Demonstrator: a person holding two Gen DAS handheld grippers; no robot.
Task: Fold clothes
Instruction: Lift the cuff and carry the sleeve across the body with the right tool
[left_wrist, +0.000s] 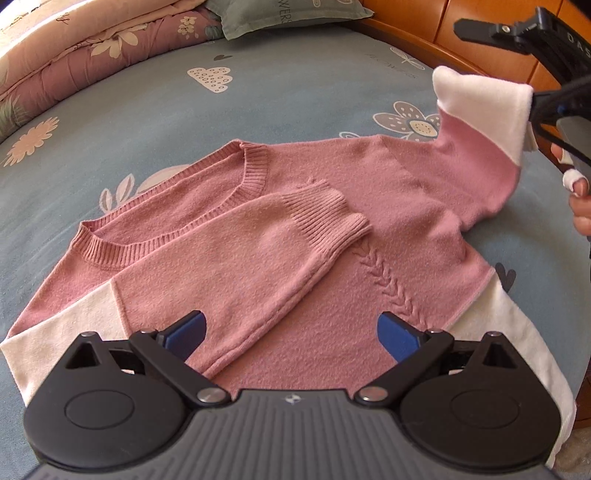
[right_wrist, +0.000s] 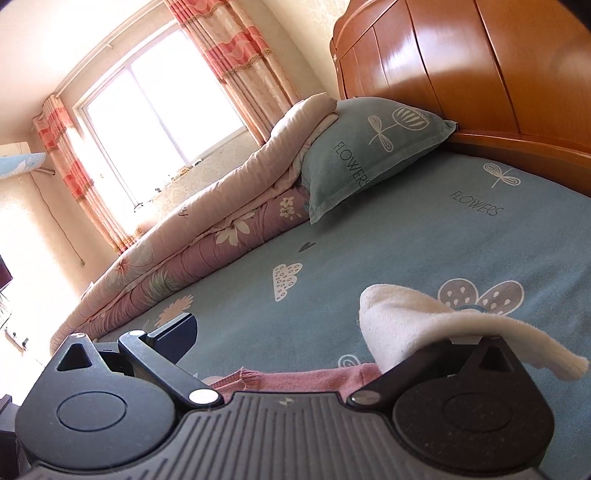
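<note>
A pink knit sweater (left_wrist: 369, 206) with white panels lies face up on the blue flowered bedsheet (left_wrist: 147, 122). One sleeve (left_wrist: 288, 236) is folded across its chest. My left gripper (left_wrist: 291, 325) hovers open over the sweater's lower part, nothing between its blue pads. At the right, the other sleeve (left_wrist: 476, 158) is lifted off the bed; its white cuff (left_wrist: 480, 96) hangs draped over one finger of my right gripper (left_wrist: 509, 66). In the right wrist view the cuff (right_wrist: 406, 321) covers the right finger, and the right gripper (right_wrist: 321, 332) stands open above the sweater (right_wrist: 295, 380).
A folded floral quilt (left_wrist: 74, 55) and a grey-green pillow (left_wrist: 288, 14) lie along the far side of the bed. A wooden headboard (right_wrist: 480, 74) rises at the right. A hand with a bandaged finger (left_wrist: 580, 192) holds the right gripper. A bright window (right_wrist: 155, 110) lies behind.
</note>
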